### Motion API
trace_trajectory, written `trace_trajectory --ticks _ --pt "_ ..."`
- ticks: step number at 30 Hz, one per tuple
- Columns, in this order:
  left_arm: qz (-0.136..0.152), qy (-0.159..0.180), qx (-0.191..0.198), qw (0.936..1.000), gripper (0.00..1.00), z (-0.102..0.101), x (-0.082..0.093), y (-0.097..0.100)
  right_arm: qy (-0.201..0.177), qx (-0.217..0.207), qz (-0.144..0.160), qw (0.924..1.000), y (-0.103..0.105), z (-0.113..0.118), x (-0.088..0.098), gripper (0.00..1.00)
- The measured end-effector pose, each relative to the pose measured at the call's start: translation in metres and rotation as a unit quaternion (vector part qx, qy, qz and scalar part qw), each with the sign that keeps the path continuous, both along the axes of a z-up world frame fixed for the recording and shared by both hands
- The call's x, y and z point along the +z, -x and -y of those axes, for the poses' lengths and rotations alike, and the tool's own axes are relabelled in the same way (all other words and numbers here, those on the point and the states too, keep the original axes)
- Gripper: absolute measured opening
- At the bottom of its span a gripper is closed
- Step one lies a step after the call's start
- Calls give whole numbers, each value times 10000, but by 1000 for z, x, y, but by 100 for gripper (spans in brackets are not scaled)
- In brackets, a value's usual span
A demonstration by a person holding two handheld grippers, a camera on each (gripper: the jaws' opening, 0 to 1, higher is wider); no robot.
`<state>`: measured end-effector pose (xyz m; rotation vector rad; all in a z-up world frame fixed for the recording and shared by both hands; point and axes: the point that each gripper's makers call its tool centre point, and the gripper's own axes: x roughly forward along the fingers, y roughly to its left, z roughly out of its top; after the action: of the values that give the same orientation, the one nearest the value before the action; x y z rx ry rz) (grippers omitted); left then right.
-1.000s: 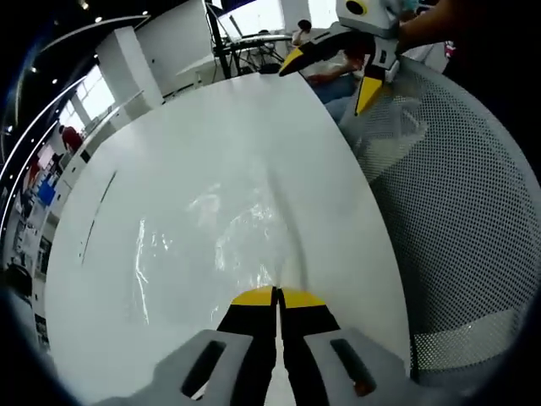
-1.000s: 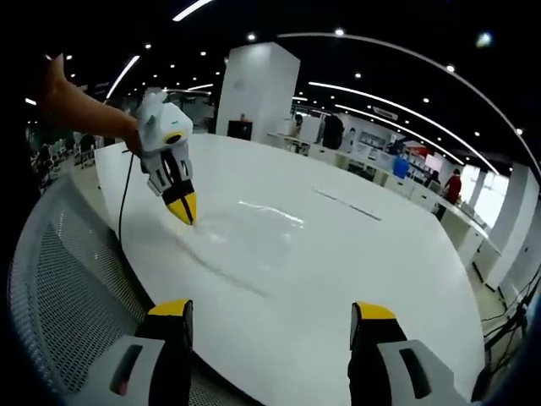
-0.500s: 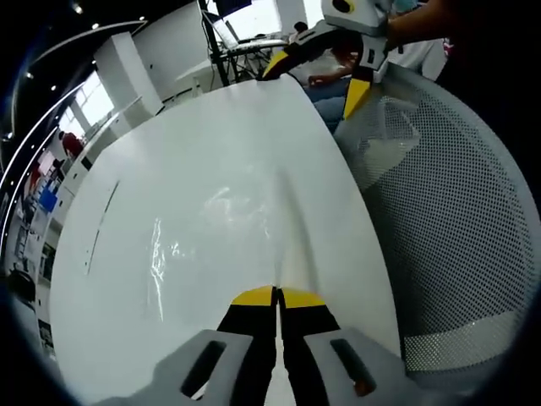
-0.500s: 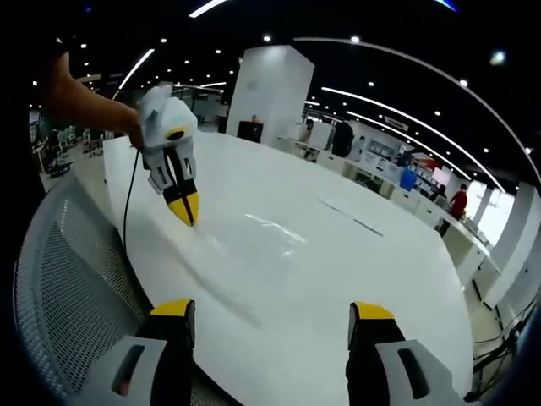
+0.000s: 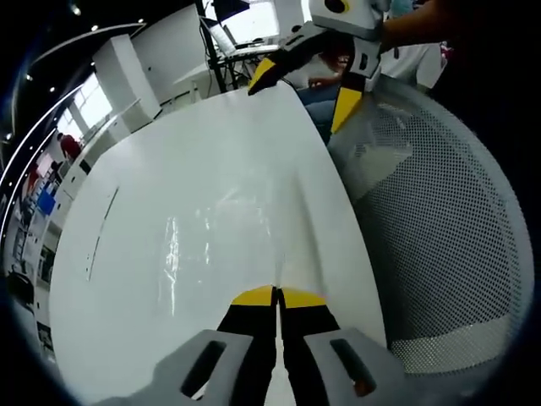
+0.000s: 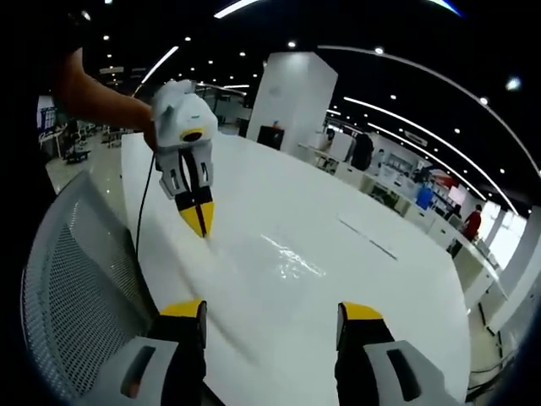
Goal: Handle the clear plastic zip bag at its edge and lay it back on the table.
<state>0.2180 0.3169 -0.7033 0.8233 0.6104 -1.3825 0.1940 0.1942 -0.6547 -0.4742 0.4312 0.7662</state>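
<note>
The clear plastic zip bag (image 5: 211, 241) lies flat on the white table (image 5: 127, 178) and shows only as glints and creases. My left gripper (image 5: 276, 296) is shut, with its yellow tips pinching the bag's near edge, from which a crease runs up. In the right gripper view, the left gripper (image 6: 200, 222) points down with its tip at the bag's (image 6: 292, 262) edge near the table's side. My right gripper (image 6: 270, 311) is open and holds nothing, hovering over the table edge. Seen from the left gripper view, the right gripper (image 5: 300, 85) hangs open beyond the bag.
A grey mesh chair (image 5: 439, 237) stands against the table's side, and the same chair (image 6: 76, 288) is below the left gripper. A person's forearm (image 6: 93, 97) holds the left gripper. Desks, pillars and distant people fill the room behind.
The left gripper has stayed shut on the bag's edge while the bag's glints have drifted and flattened. The right gripper is still open and now sits a little closer to the left one.
</note>
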Motion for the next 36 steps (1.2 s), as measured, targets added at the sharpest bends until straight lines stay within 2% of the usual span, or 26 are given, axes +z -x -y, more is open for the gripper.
trace_trajectory --ticks 18,21,36 --pt "-194 68 -56 9998 0 7 18 5 161 748 -84 9970 1 -35 -6 37" --pt "-262 94 -46 9996 0 8 21 6 225 847 -61 9961 1 -38 -7 28" --pt "-489 214 -155 9985 0 12 30 16 461 1163 -4 9921 -3 -52 -17 21"
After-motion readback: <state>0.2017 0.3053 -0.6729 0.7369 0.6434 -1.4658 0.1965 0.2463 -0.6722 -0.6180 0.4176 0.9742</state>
